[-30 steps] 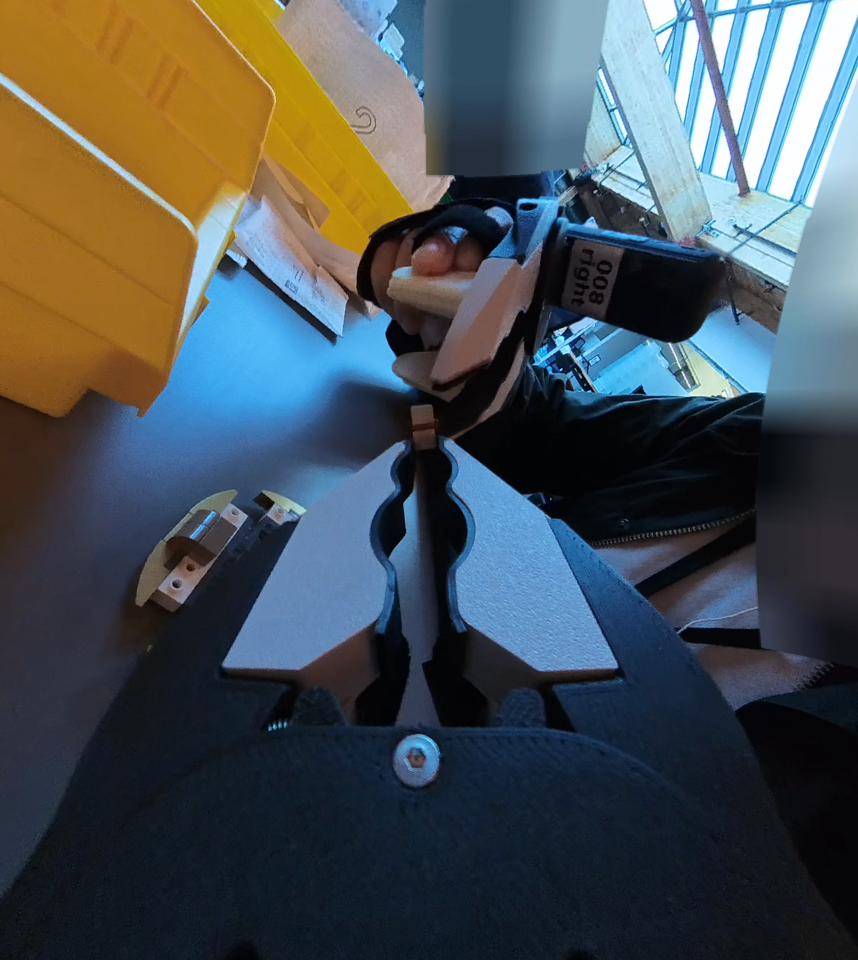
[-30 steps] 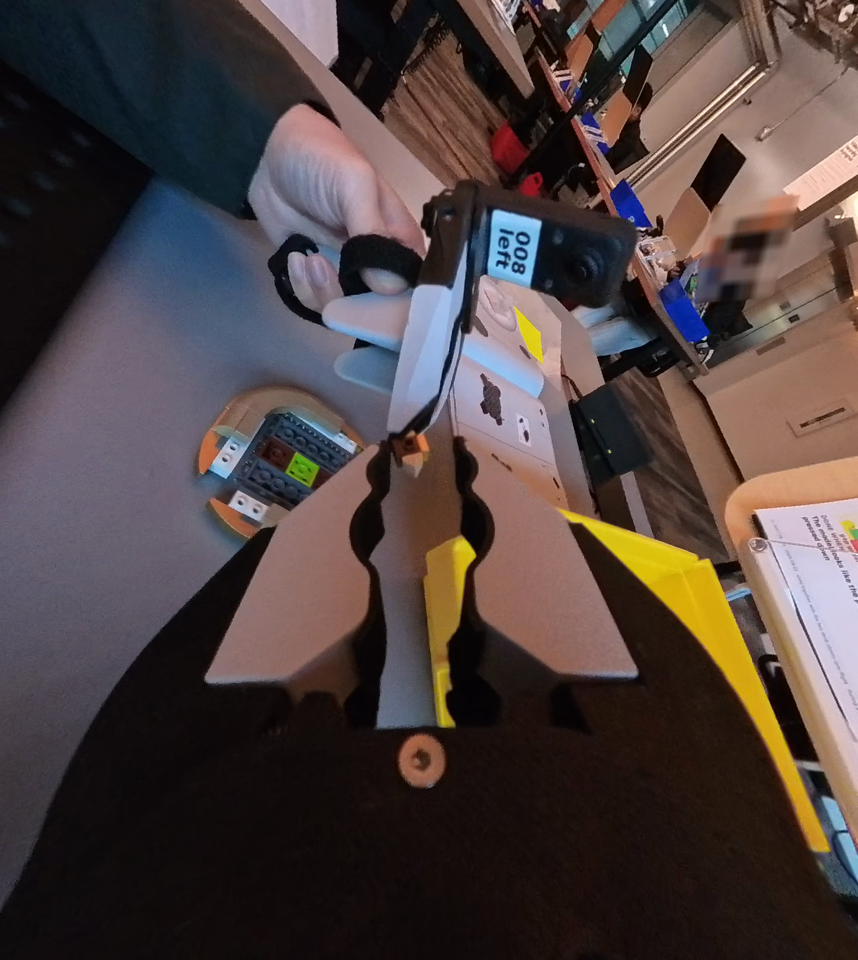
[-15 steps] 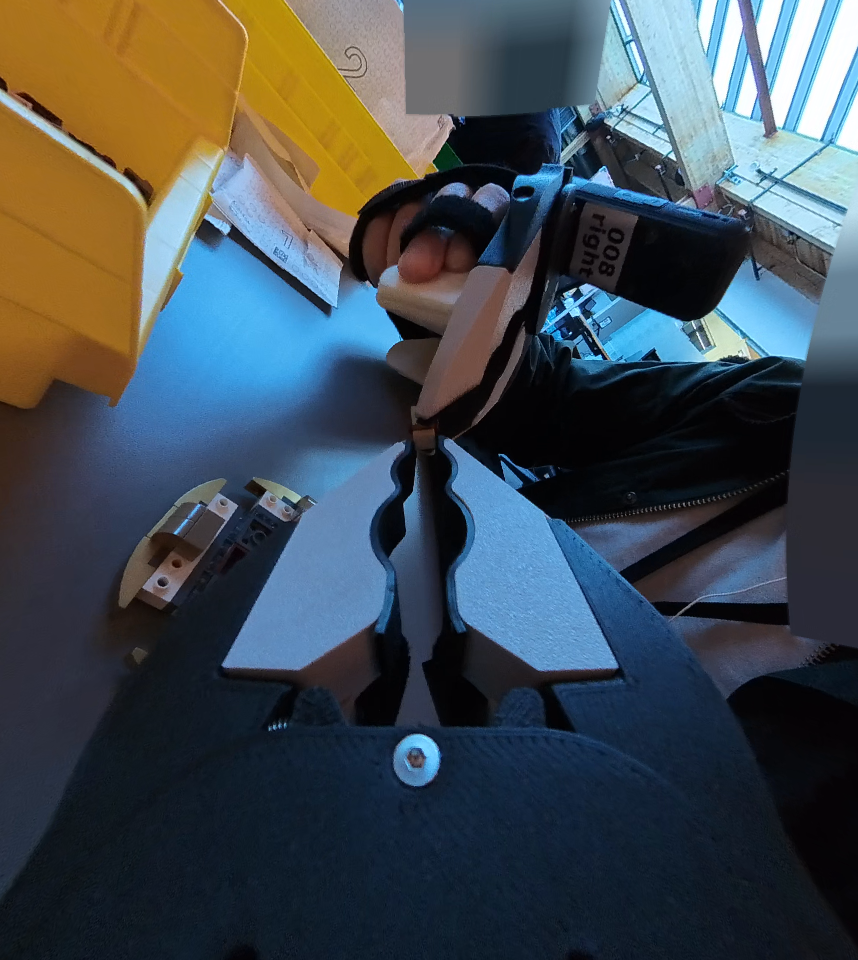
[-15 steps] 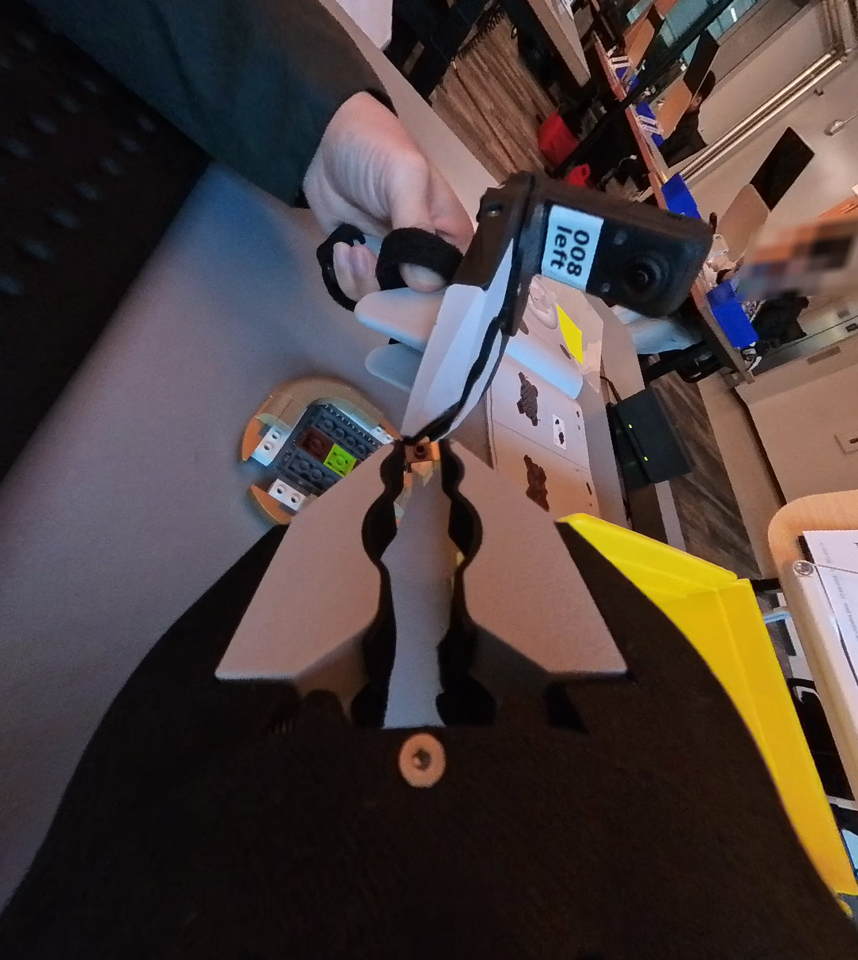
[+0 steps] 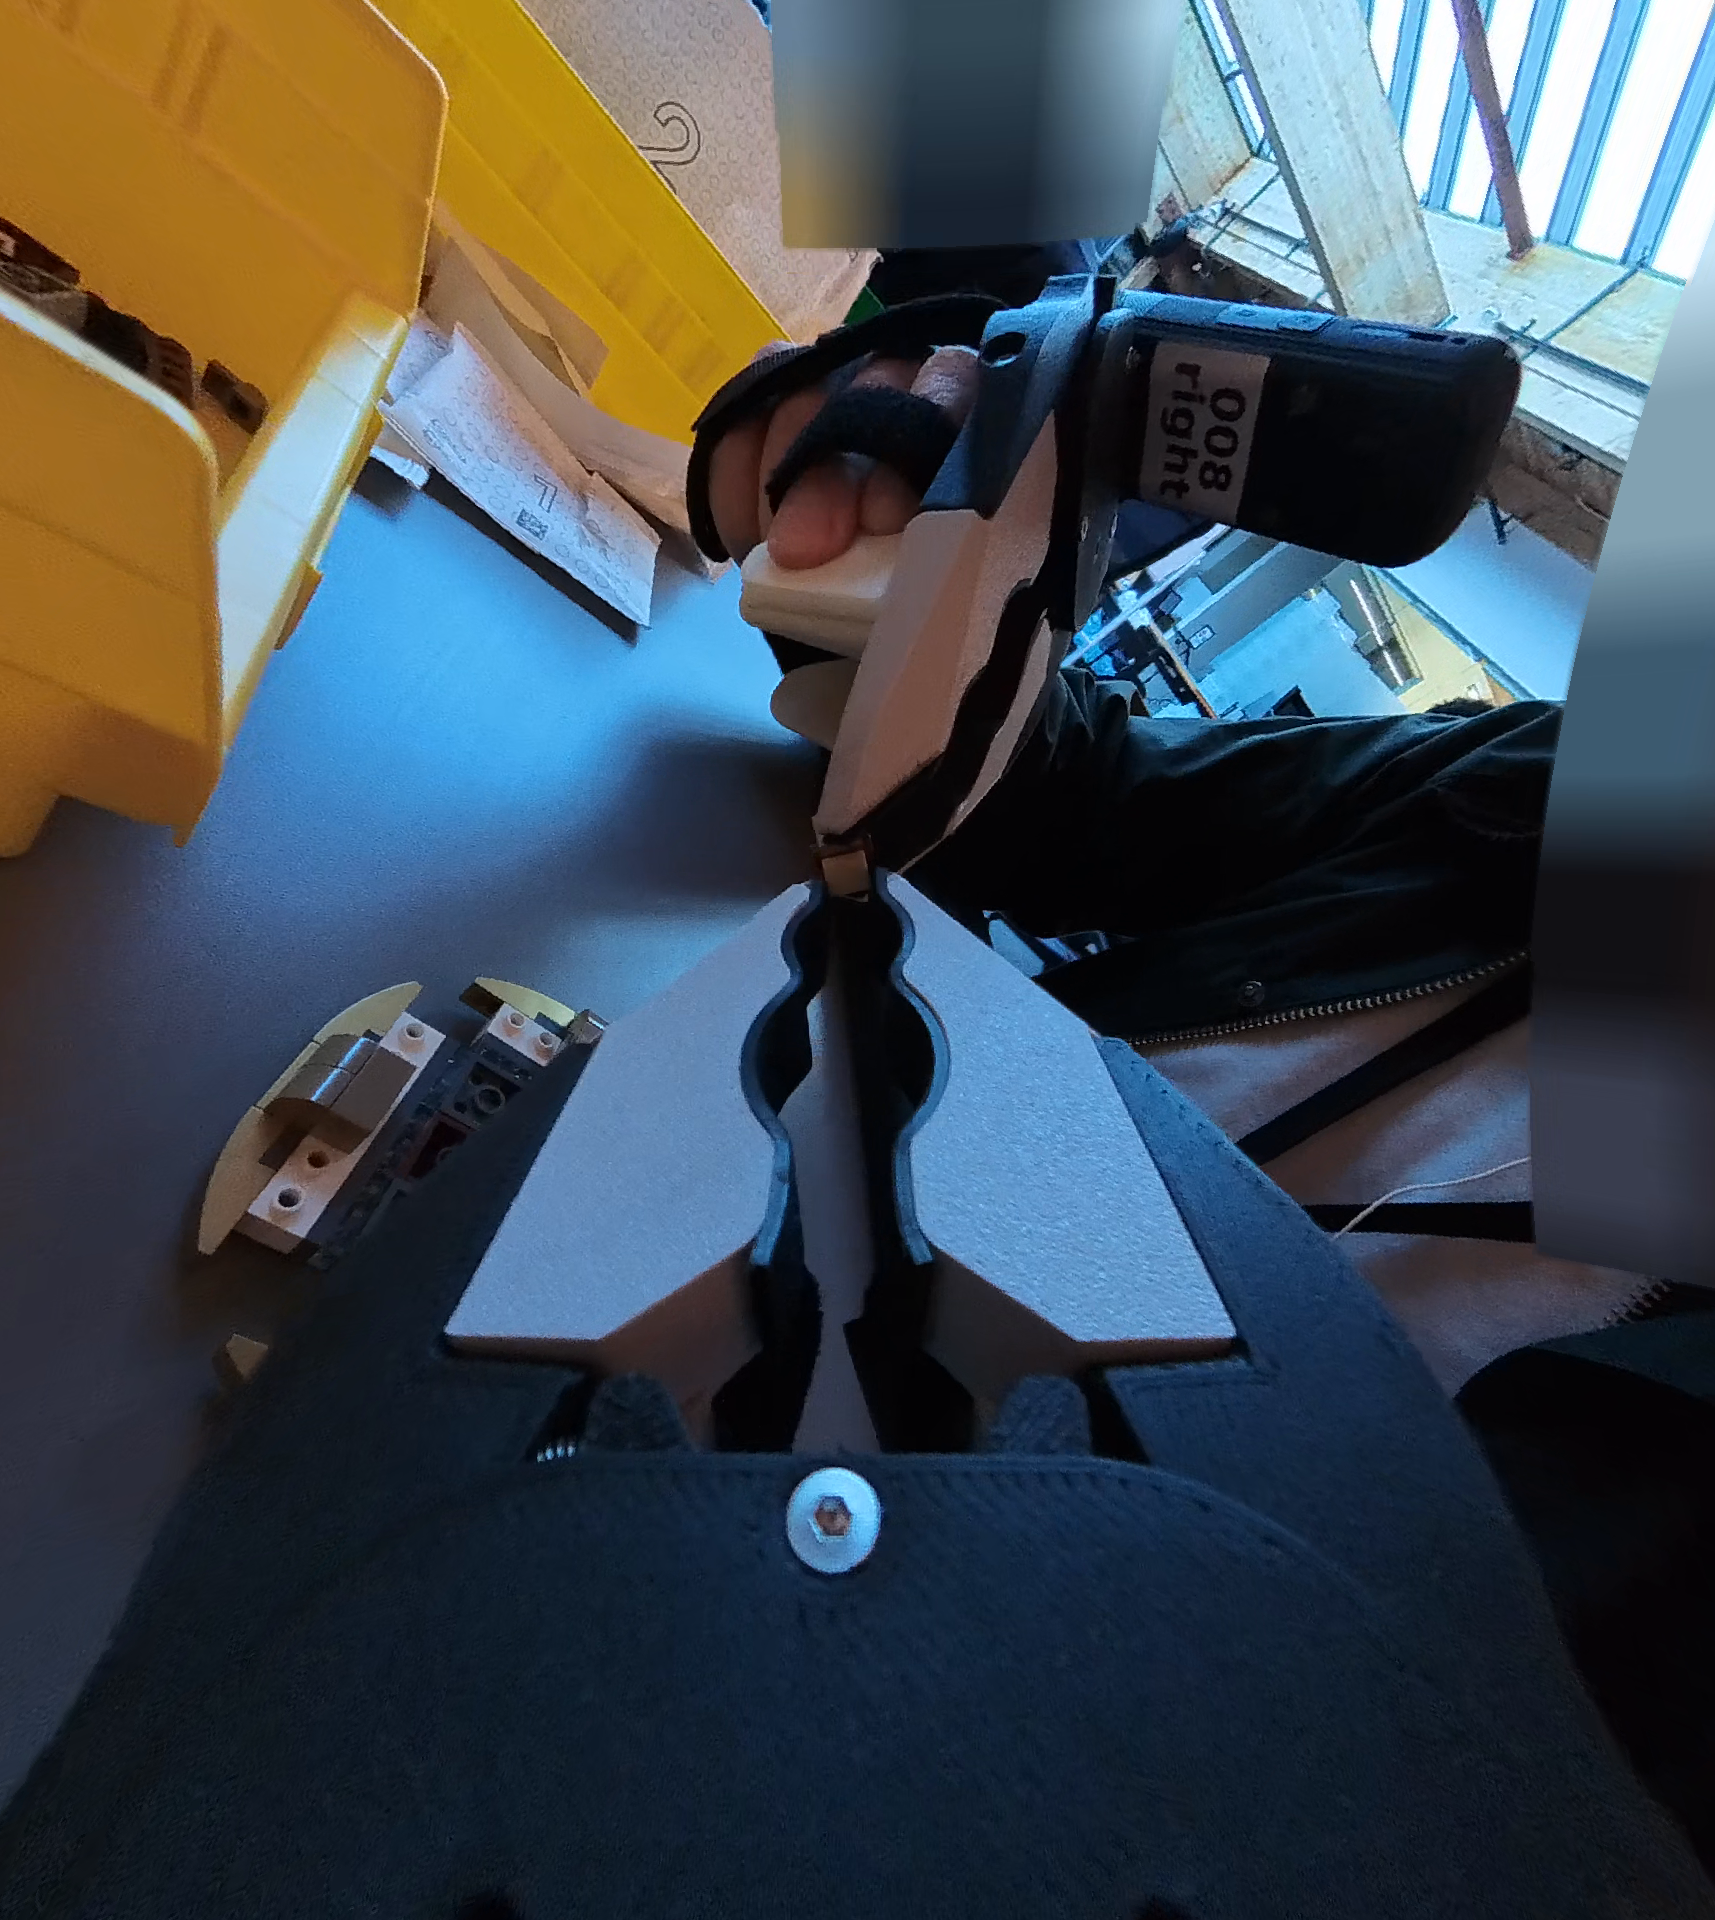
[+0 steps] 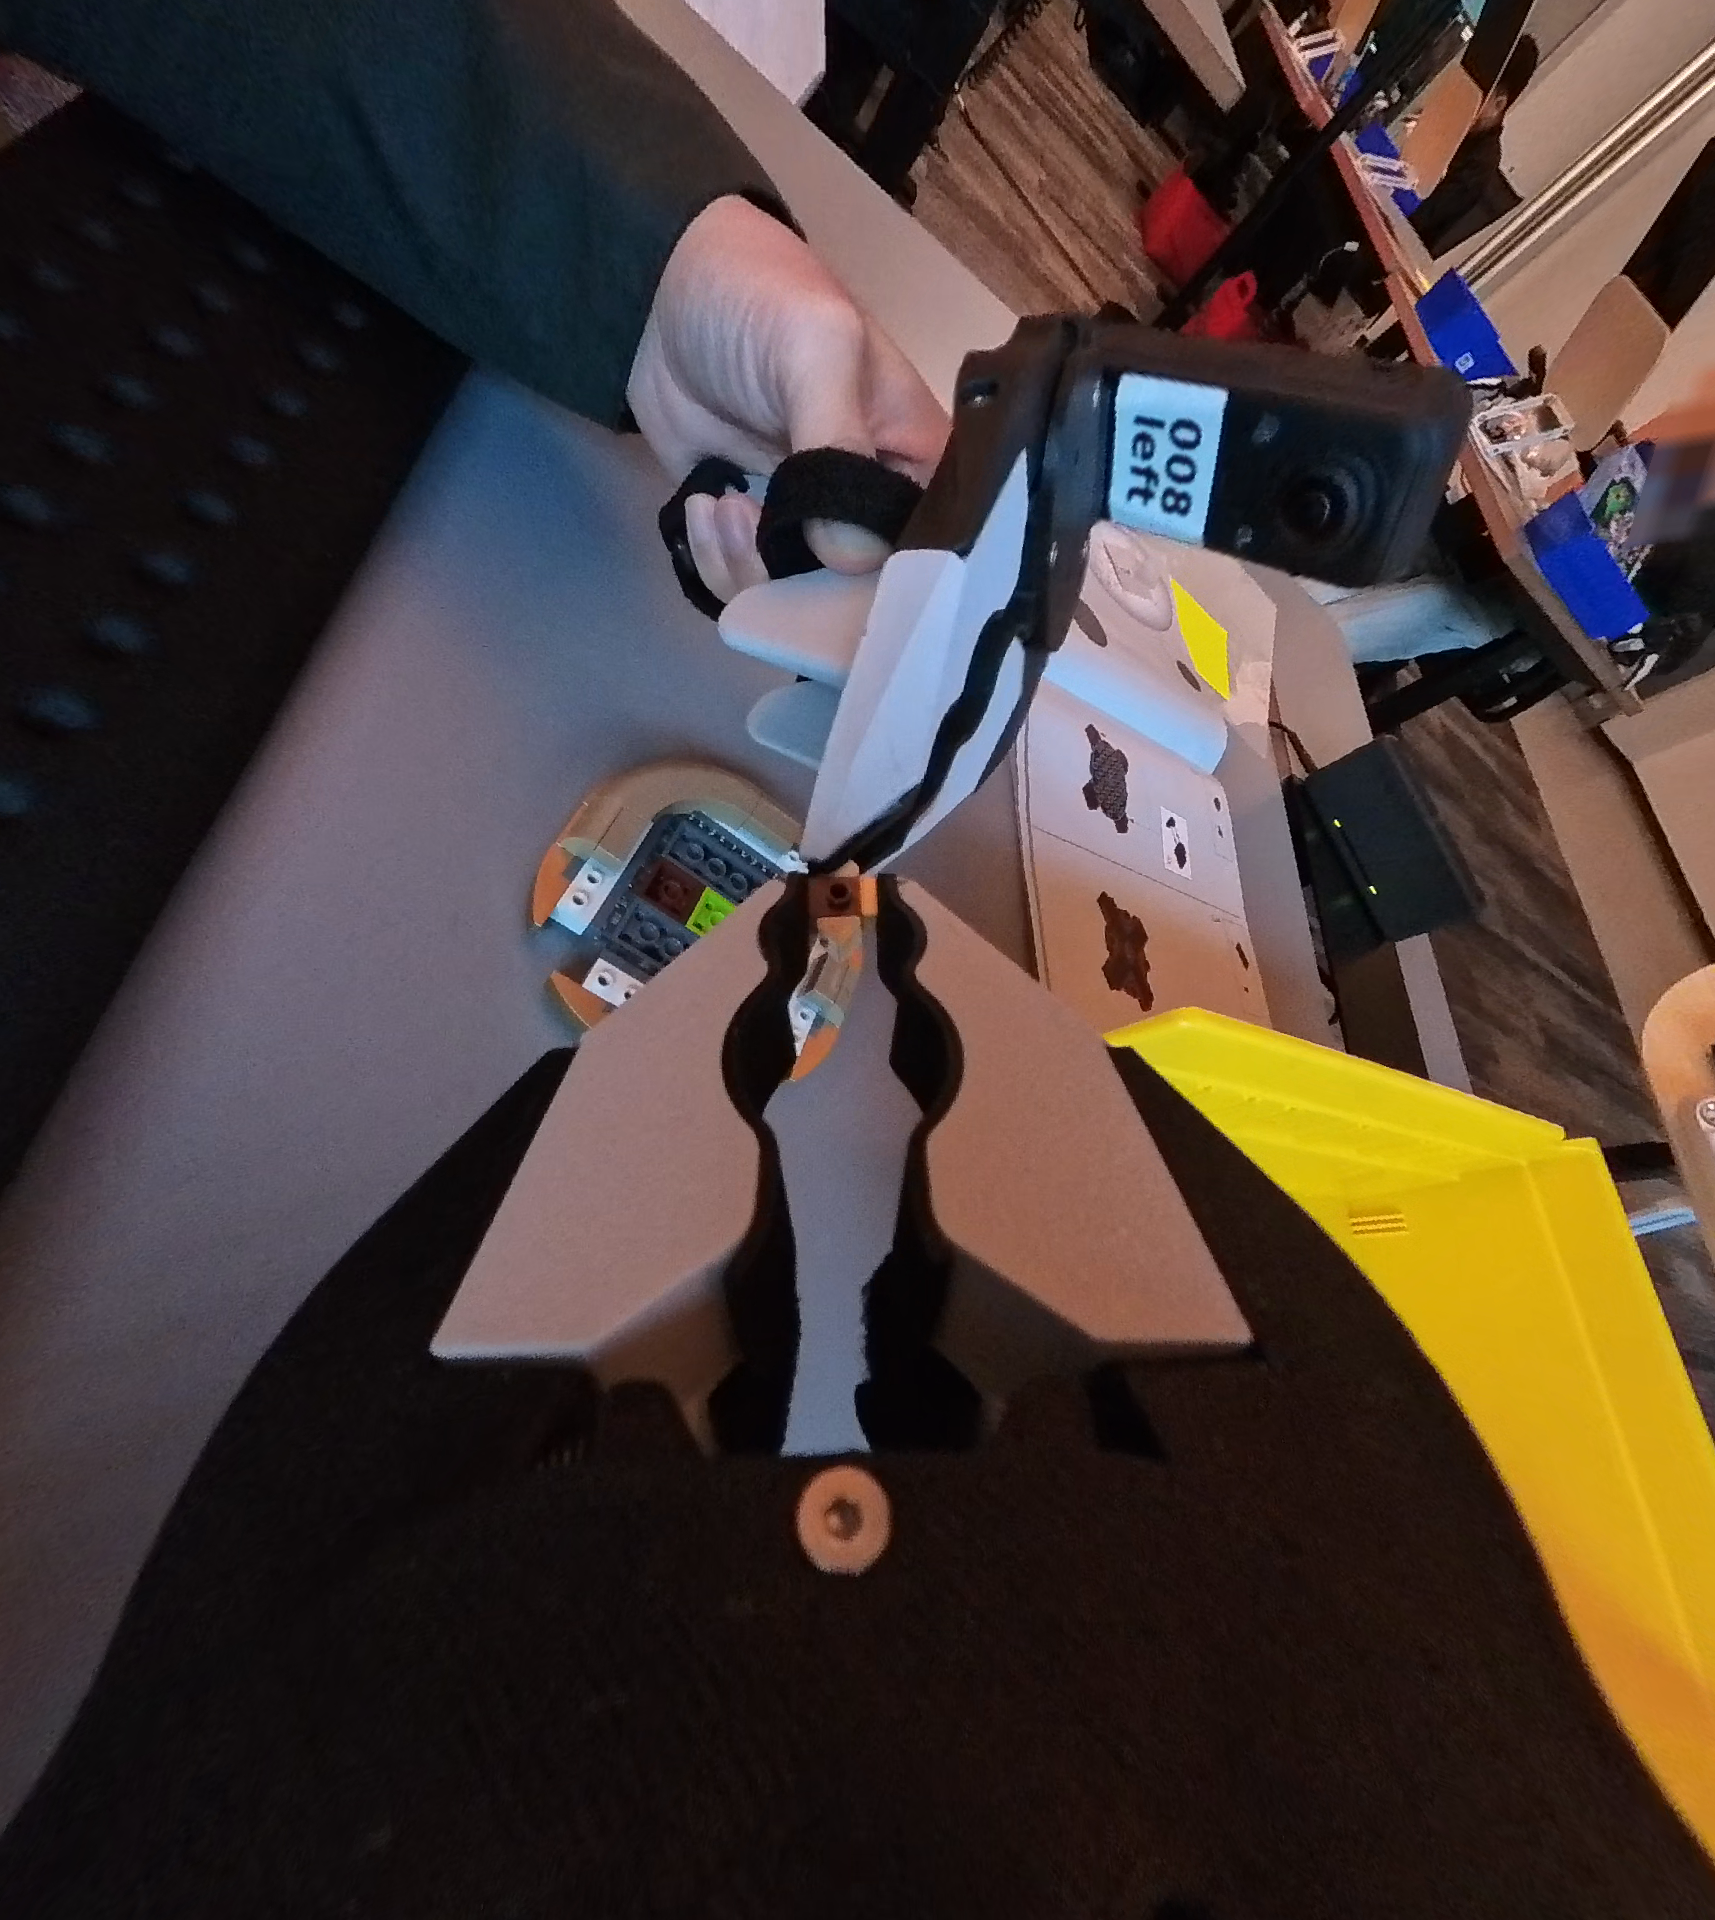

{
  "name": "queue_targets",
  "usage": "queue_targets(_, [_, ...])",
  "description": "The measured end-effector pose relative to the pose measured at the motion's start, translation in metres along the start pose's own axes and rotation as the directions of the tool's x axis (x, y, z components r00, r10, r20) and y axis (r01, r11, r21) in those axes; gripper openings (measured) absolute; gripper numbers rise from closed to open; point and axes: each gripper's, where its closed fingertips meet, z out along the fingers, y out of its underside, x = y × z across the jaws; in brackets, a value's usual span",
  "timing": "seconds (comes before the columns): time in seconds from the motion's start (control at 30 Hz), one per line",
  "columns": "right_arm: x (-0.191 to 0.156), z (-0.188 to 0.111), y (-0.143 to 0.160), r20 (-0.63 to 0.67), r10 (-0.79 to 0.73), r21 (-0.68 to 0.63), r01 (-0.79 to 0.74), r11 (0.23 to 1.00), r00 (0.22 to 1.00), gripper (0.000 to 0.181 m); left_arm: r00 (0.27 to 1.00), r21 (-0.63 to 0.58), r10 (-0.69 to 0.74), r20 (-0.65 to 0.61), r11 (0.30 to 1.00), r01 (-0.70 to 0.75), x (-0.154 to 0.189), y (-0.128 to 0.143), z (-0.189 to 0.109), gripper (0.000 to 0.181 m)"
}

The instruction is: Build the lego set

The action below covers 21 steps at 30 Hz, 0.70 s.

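Both grippers are meeting tip to tip above the grey table (image 5: 479, 727), and a tiny brick is sitting right at the junction. The left gripper (image 5: 845, 896) is closed down to a sliver, and the small tan piece (image 5: 845, 864) is poking out just past its tips, so it looks pinched there. The right gripper (image 6: 837, 896) is nearly closed too, clamping a small brown-and-orange brick (image 6: 837, 894) at its very tips; whether these are one piece seen from two sides or two being mated, I cannot tell. My guess is the piece is being passed or pressed together in mid-air, where both tools can square it up.

The half-built lego model (image 6: 661, 894), a round tan base with grey, brown and lime bricks, is lying on the table just beyond and left of the right gripper's jaws, waiting for the part. Yellow bins (image 5: 105, 416) are standing well off to the left of the left gripper's jaws, and a printed instruction sheet (image 6: 1133, 894) is lying just right of the model.
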Motion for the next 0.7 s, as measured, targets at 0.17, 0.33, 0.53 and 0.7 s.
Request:
queue_targets(0.17, [0.027,-0.028,0.008,-0.104,0.062,0.025,-0.059,0.998,0.993,0.010,0.999,0.127,-0.032,0.037,0.992,0.027,-0.017,-0.014,-0.043,0.005])
queue_targets(0.33, [0.033,-0.027,0.016,-0.105,0.133,0.058,-0.128,0.990,0.985,0.010,0.945,0.215,0.191,-0.265,0.967,-0.135,0.044,-0.028,-0.045,0.006])
queue_targets(0.53, [0.024,-0.010,0.039,-0.087,0.091,-0.054,-0.096,0.994,0.992,0.011,0.931,0.223,0.214,-0.295,0.963,-0.151,0.055,-0.028,-0.042,0.006])
queue_targets(0.7, [0.073,-0.034,0.053,-0.384,0.001,-0.096,-0.041,0.995,0.923,0.010,0.923,0.128,0.295,0.248,0.934,-0.333,-0.013,-0.064,-0.035,0.006])
